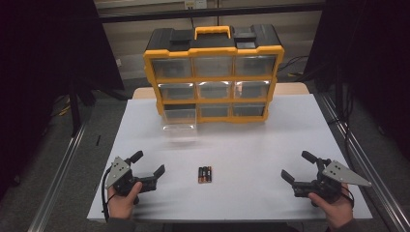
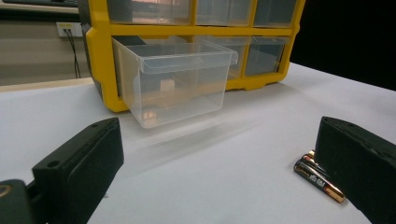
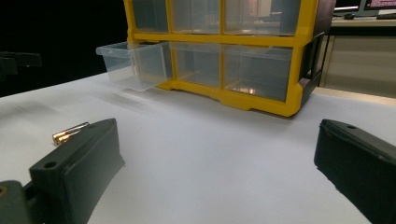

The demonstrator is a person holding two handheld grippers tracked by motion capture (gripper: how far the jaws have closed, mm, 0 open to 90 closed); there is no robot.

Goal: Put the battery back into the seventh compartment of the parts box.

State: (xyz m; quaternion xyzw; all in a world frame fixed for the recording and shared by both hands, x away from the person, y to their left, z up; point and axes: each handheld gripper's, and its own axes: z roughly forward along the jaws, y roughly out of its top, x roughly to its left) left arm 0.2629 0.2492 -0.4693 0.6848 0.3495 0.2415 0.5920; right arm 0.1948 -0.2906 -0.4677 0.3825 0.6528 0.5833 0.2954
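Meanwhile, both grippers, left (image 1: 147, 164) and right (image 1: 298, 166), are resting spread wide, flanking the batteries (image 1: 205, 174) before the cabinet's (image 1: 212, 72) pulled-out drawer (image 1: 179, 118).

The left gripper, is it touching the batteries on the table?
Apart. The high view shows bare white table between the left gripper and the batteries; its jaws stand open and empty.

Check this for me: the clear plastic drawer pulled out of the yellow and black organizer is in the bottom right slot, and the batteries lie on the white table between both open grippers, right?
Not quite. The high view shows the clear plastic drawer pulled out of the bottom left slot of the yellow and black organizer. The rest holds: the batteries lie on the white table between the open left gripper and right gripper.
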